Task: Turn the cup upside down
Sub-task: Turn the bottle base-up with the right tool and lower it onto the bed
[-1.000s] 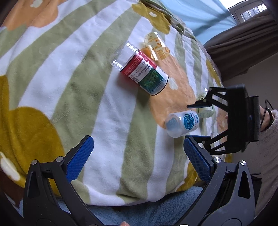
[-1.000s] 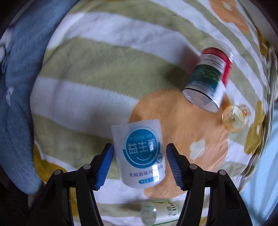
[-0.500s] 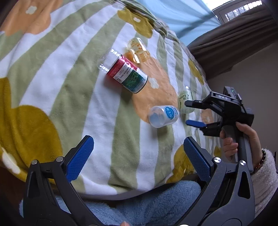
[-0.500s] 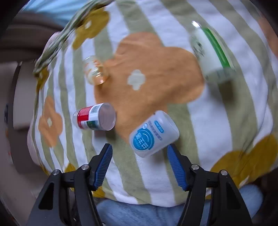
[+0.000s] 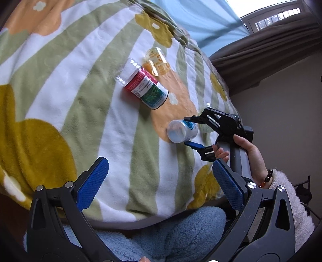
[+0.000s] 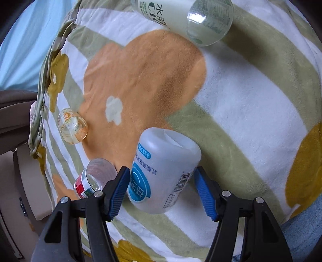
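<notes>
White plastic, the cup (image 6: 164, 173) lies on its side on the blanket (image 6: 251, 96), between our right gripper (image 6: 161, 189) fingers (spread, not yet pinching), long axis roughly along them; left gripper (image 5: 159, 181) waits open, farther off.

a fleece blanket (image 5: 60, 84) in green and white stripes, with orange and mustard flower shapes, covers the whole surface. on it, at about 12 o'clock in the left wrist view, lies a clear bottle with a red and green label (image 5: 143, 87), on its side, open neck toward 10 o'clock. just beyond it, toward 1 o'clock, a small amber-tinted clear jar (image 5: 158, 62) also lies on its side, close to the bottle. in the right wrist view a larger clear bottle with green print (image 6: 185, 18) lies at 12 o'clock, its base facing the camera. pale blue fleece (image 5: 173, 233) fills the 6 o'clock edge. a brown curtain (image 5: 267, 50) and a window (image 5: 281, 16) sit at 2 o'clock.
</notes>
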